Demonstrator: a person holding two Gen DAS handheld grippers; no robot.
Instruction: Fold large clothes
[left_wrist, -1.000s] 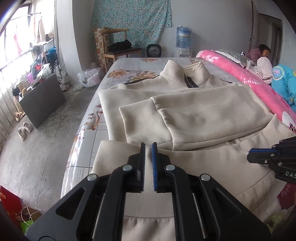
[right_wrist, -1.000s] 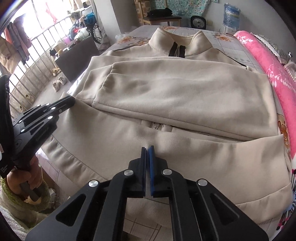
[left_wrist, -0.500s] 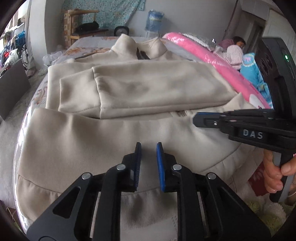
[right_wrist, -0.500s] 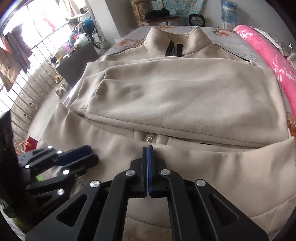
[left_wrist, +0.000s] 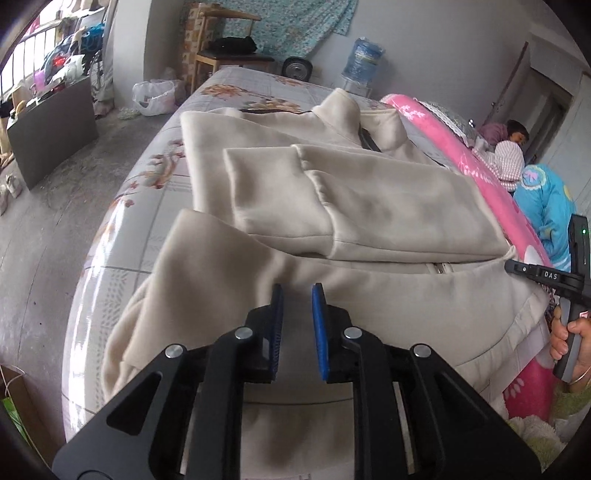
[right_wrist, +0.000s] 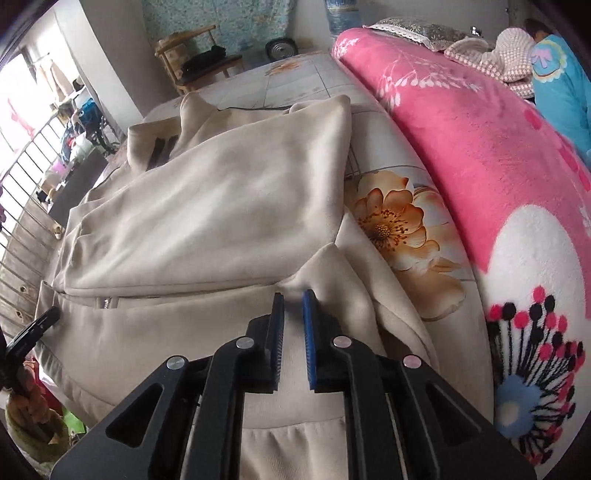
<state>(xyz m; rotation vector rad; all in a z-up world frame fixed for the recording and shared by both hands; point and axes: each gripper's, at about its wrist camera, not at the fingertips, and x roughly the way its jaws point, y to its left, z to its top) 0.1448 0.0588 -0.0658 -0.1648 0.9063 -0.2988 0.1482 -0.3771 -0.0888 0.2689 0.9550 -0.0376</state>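
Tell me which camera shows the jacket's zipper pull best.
The left wrist view: the zipper pull shows plainly below the folded sleeves, in the middle of the beige jacket. The right wrist view catches it only small and blurred near the left edge.

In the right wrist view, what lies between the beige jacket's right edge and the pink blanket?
A strip of floral bedsheet shows between the beige jacket and the pink blanket, with nothing on it; the right wrist view shows this.
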